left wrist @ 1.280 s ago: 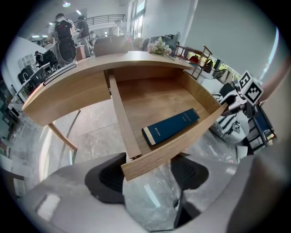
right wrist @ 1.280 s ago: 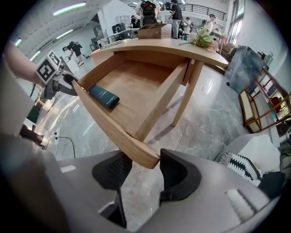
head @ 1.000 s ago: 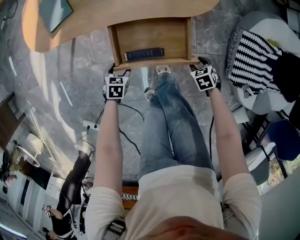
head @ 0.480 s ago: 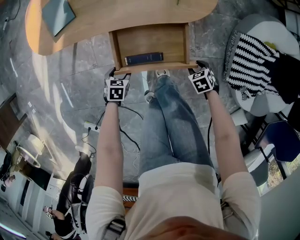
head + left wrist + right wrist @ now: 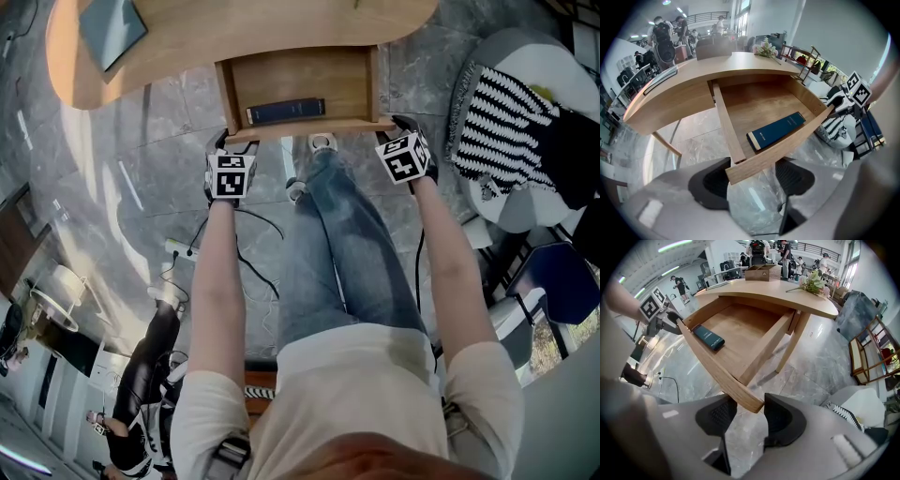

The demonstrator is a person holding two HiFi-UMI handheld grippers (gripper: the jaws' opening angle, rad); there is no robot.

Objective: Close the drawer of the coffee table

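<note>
Between spread fingers (image 5: 710, 185) of left gripper (image 5: 752, 180) and right gripper (image 5: 750, 416): drawer front (image 5: 779, 149) end corners, ungripped.

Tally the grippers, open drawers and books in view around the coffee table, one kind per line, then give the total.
Grippers: 2, the left gripper and the right gripper
Open drawers: 1, the drawer
Books: 1, the blue book in that drawer
Total: 4

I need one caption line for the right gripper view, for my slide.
Right gripper with jaws astride the open drawer's front panel end; blue book inside.
</note>
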